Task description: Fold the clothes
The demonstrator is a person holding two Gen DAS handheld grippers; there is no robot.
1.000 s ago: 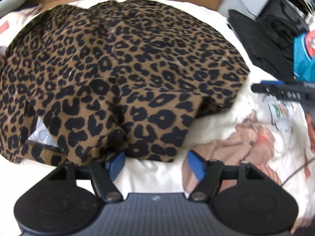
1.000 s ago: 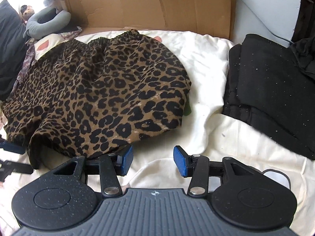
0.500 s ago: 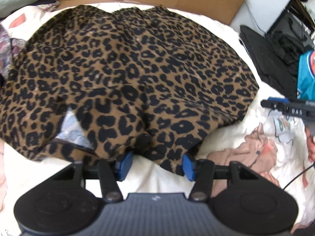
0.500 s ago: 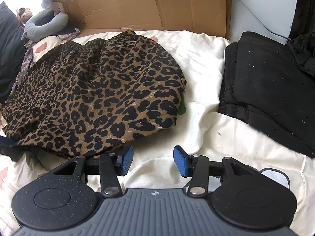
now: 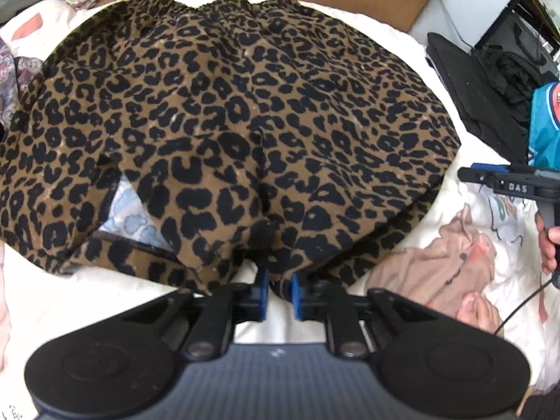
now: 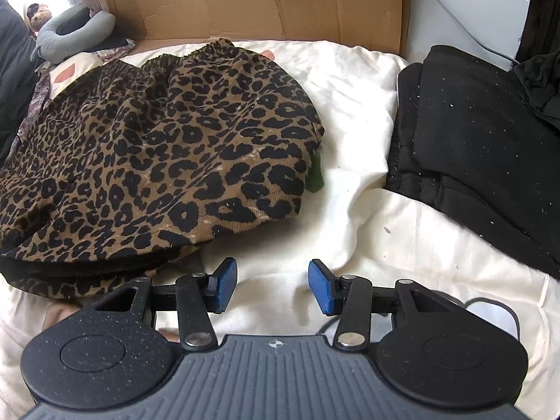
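Leopard-print shorts (image 5: 227,112) lie spread on a white bed sheet (image 6: 350,112), waistband toward the far cardboard. My left gripper (image 5: 279,294) sits at the near hem in the middle. Its jaws are closing, and a fold of the leopard fabric is pinched between the blue pads (image 5: 263,292). In the right wrist view the shorts (image 6: 168,147) fill the left half. My right gripper (image 6: 273,287) hovers open over bare sheet, just right of the shorts' near corner, with nothing between its fingers.
A folded black garment (image 6: 472,147) lies to the right on the sheet. Flattened cardboard (image 6: 280,0) stands along the back. A grey neck pillow (image 6: 73,31) sits far left. A teal garment (image 5: 546,122) and a person's hand (image 5: 547,245) show at the right edge.
The left gripper's jaws went from wide apart to nearly together, pinching the shorts' near hem, after edging forward over it. The right gripper stayed put and open.
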